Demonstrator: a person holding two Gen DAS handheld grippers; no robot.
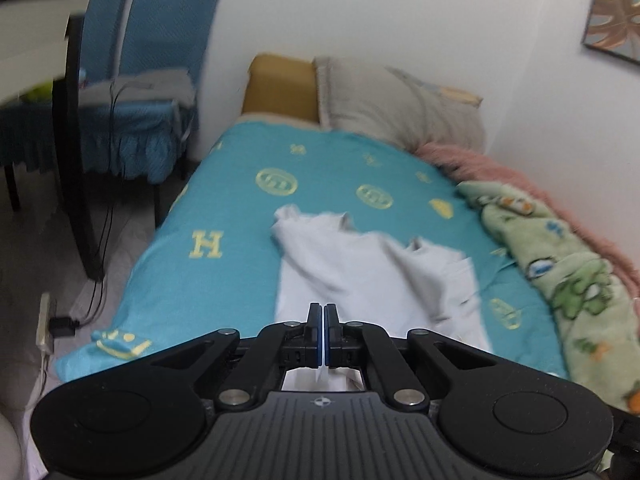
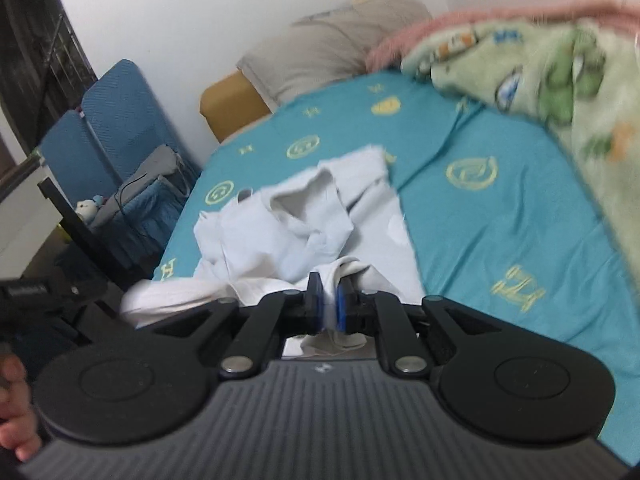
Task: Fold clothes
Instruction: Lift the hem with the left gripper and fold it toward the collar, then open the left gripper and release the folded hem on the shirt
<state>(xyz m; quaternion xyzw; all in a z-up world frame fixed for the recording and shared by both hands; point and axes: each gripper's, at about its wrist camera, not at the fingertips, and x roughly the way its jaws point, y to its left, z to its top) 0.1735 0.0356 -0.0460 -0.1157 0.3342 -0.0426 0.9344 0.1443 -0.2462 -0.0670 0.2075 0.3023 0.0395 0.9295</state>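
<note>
Covering the bed, a teal sheet [image 1: 224,216] with yellow logo prints carries everything else. Green cartoon blanket [image 1: 576,280] bunched along the sheet's wall-side edge, pink fuzzy blanket [image 1: 520,176] behind it. Grey pillow [image 1: 400,100] at the head end against the wall, blue-covered chairs [image 1: 160,64] off the far side of the bed. White garment [image 1: 360,264] lies crumpled mid-sheet, toward the near edge, partly lifted at the near end.

Right gripper [image 2: 328,300]: jaws nearly together, clamped on a bunched fold of the white garment; cloth visibly pinched between the blue pads and spilling out below them. Left gripper [image 1: 323,320]: jaws pressed together, pads almost touching, over the garment's near edge; a sliver of white shows under the pads, but cannot tell if cloth is actually pinched. Part of a hand [image 2: 16,420] shows at the lower left edge of the right wrist view.
</note>
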